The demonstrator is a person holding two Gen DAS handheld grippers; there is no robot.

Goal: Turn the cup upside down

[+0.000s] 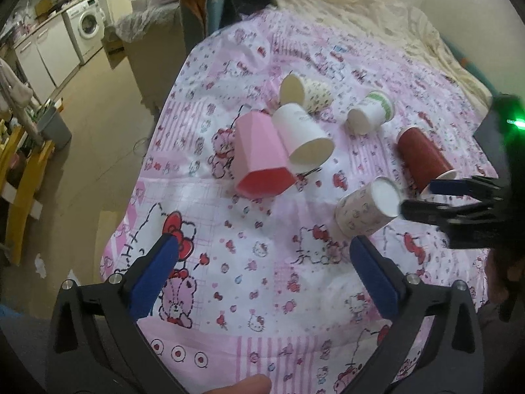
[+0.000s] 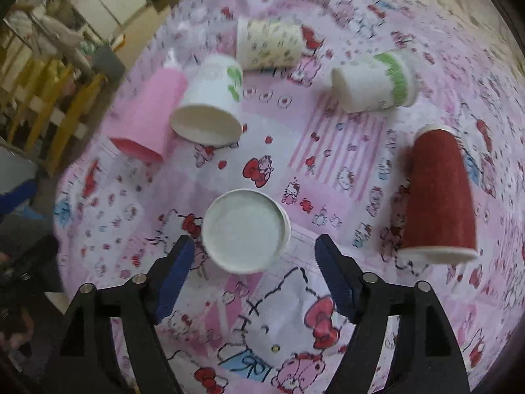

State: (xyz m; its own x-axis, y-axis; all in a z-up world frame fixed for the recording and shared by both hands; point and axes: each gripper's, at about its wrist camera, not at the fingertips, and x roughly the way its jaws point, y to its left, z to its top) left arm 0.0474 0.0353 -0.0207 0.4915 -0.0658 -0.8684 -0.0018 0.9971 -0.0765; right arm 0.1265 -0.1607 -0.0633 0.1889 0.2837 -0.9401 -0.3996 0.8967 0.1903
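Several cups lie on their sides on a pink Hello Kitty sheet (image 1: 262,262). A patterned paper cup (image 1: 367,210) stands bottom up; in the right wrist view its white base (image 2: 245,229) faces the camera. My right gripper (image 2: 252,259) is open just short of it, fingers apart on either side, not touching; it also shows in the left wrist view (image 1: 416,197). My left gripper (image 1: 262,256) is open and empty above the sheet. A red cup (image 1: 423,161) (image 2: 439,193), a pink cup (image 1: 259,154) (image 2: 147,118) and a white cup (image 1: 302,134) (image 2: 210,105) lie nearby.
Two more cups lie farther back: a green-banded one (image 1: 370,113) (image 2: 374,82) and a cream patterned one (image 1: 306,92) (image 2: 269,44). The bed's left edge drops to the floor, where a yellow frame (image 1: 26,177) and a washing machine (image 1: 87,24) stand. A cream blanket (image 1: 377,16) lies beyond.
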